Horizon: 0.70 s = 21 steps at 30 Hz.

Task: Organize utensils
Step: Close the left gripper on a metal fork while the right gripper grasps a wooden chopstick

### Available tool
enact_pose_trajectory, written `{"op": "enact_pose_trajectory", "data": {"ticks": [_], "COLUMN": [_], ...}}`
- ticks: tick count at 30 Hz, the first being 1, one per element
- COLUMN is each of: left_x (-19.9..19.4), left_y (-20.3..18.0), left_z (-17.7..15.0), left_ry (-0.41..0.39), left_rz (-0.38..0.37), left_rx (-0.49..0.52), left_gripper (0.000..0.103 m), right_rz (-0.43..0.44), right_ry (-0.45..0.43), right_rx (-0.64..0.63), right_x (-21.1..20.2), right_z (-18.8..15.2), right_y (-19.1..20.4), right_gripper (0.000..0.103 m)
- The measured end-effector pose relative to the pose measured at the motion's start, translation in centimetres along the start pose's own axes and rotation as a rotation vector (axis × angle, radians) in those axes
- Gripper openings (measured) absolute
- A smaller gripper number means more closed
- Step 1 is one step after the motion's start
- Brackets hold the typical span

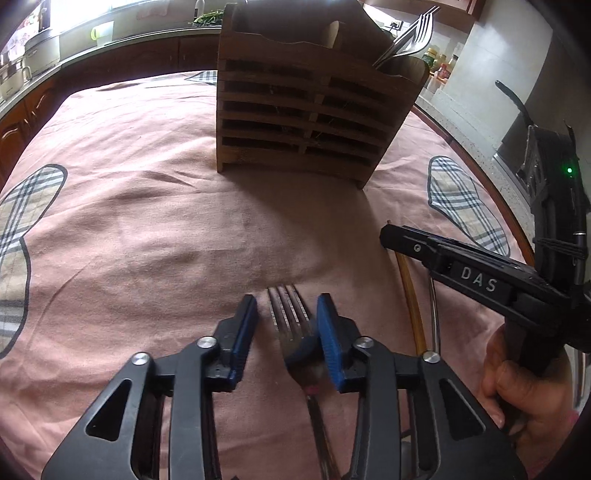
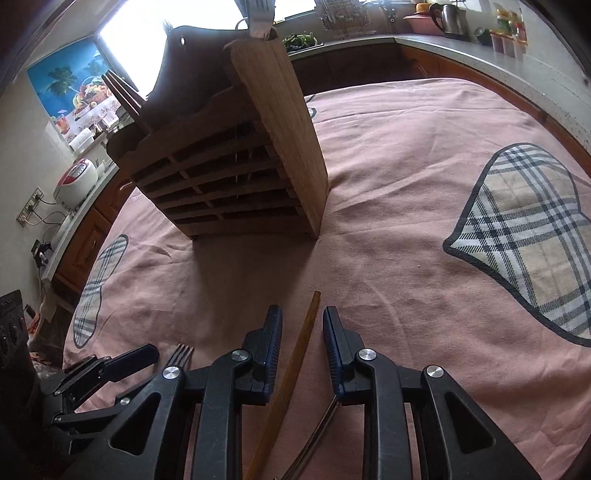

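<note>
A wooden slatted utensil holder (image 1: 306,118) stands on the pink tablecloth (image 1: 147,229); forks (image 1: 410,37) stick out of its right compartment. It also shows in the right wrist view (image 2: 236,173). My left gripper (image 1: 286,314) is open, its jaws either side of a metal fork (image 1: 291,321) lying on the cloth. My right gripper (image 2: 301,332) is open, straddling a wooden chopstick (image 2: 295,365) on the cloth; a metal utensil handle (image 2: 317,435) lies beside it. The right gripper also shows in the left wrist view (image 1: 395,236), and the left gripper in the right wrist view (image 2: 147,365).
The cloth has plaid heart patches (image 2: 532,240). Kitchen counters (image 2: 480,51) with a kettle (image 2: 448,18), jars and a rice cooker (image 2: 75,182) ring the table. The table's rim (image 1: 491,192) runs at the right.
</note>
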<state>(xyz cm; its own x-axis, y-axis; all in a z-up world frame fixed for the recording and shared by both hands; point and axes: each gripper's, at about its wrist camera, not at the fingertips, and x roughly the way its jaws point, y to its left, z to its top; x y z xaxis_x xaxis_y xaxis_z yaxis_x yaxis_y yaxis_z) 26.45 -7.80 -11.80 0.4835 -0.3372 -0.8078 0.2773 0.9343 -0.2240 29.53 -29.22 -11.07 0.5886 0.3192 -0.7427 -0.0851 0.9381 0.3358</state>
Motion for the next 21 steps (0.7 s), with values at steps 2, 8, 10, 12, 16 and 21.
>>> {"op": "enact_pose_trajectory", "data": {"ticks": [2,8,10,12,16,21], "left_x": [-0.1,-1.3,-2.3,-3.4,-5.6,-8.3], "left_y": [0.0,0.8,1.1,1.3,1.6,1.7], "left_z": [0.0,-0.3,-0.4,-0.6,-0.9,-1.7], "left_ry": [-0.001,-0.002,-0.02,-0.037,-0.072,-0.11], "left_rz": [0.0,-0.058,-0.06,-0.066,-0.074,-0.079], "left_rx": [0.008,-0.029,-0.03,-0.035,-0.039,-0.033], "left_gripper": [0.026,0.023,0.022,0.022,0.021,0.021], "right_rz": [-0.03,0.003,0.01,0.03,0.055,0.072], "right_ry": [0.002,0.003,-0.012,-0.024,-0.056,-0.102], "right_rx": [-0.028,0.004,0.007,0.012,0.026,0.021], "right_x": [0.0,-0.7,-1.5,-2.4,-4.4,-7.0], "right_z": [-0.2,-0.4,-0.5,-0.4,-0.5,-0.8], "right_y": [0.4,-0.1,0.0,0.0,0.3,1.2], "right_gripper": [0.017,0.006,0.005,0.005,0.005,0.005]}}
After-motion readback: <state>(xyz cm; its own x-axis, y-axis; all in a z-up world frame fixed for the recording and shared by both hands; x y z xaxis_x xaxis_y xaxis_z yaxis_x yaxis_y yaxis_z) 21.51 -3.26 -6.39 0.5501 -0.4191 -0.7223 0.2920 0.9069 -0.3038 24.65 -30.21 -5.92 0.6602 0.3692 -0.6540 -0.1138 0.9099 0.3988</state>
